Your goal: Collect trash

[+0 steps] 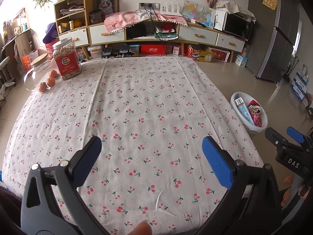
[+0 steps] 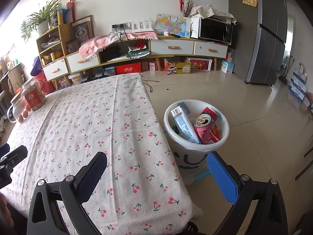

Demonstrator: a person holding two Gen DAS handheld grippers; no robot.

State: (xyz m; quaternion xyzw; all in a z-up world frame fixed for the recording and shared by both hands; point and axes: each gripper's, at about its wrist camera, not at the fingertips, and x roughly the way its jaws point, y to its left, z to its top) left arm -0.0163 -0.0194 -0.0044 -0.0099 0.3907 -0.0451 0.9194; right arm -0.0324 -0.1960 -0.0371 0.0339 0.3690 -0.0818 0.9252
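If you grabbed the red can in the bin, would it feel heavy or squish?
The red can is probably light: its tab hole is open, so it looks empty. Thin metal like that likely dents under a hard squeeze. It leans against the blue carton in the white bin, so the carton may shift.

Bright left-side daylight, fisheye-warped edges.
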